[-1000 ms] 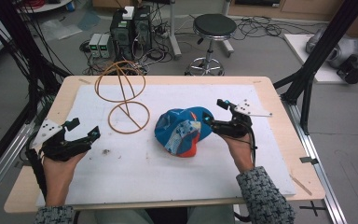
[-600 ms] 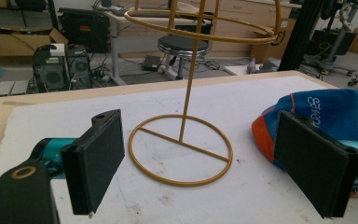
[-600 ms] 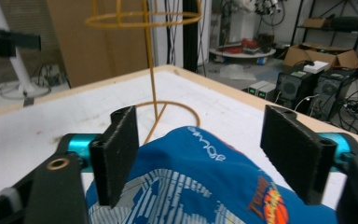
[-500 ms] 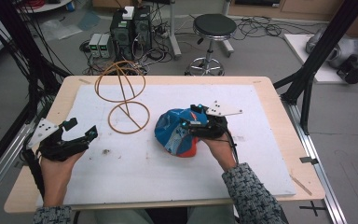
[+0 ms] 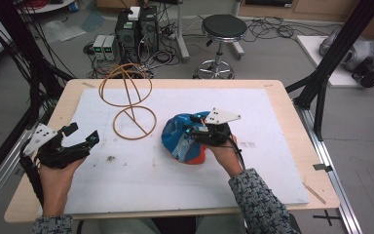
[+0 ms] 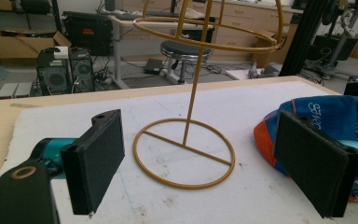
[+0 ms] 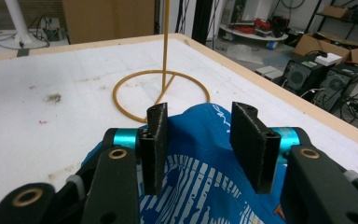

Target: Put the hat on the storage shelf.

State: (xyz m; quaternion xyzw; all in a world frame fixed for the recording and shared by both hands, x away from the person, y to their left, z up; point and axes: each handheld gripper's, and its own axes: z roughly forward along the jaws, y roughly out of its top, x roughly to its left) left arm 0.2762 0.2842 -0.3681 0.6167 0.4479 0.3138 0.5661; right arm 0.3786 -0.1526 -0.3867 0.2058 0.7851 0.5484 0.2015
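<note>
One soft blue-and-orange fabric cap (image 5: 185, 139) sits mid-table, right of the yellow wire stand (image 5: 129, 105). Looks light, floppy, will collapse; pinch a fold near the crown. Right gripper (image 7: 200, 140) is over it, jaws parted, grasping nothing. Left gripper (image 5: 80, 136) spread wide, near left.

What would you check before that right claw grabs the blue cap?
1. Right gripper over the blue cap: ok.
2. Its jaws open, with cap fabric between them: ok.
3. Jaws touching the fabric: cannot tell.
4. Left gripper open and apart from the cap: ok.
5. Yellow wire stand upright, base flat on the white mat: ok.
6. Cap apart from the stand's base ring: ok.
</note>
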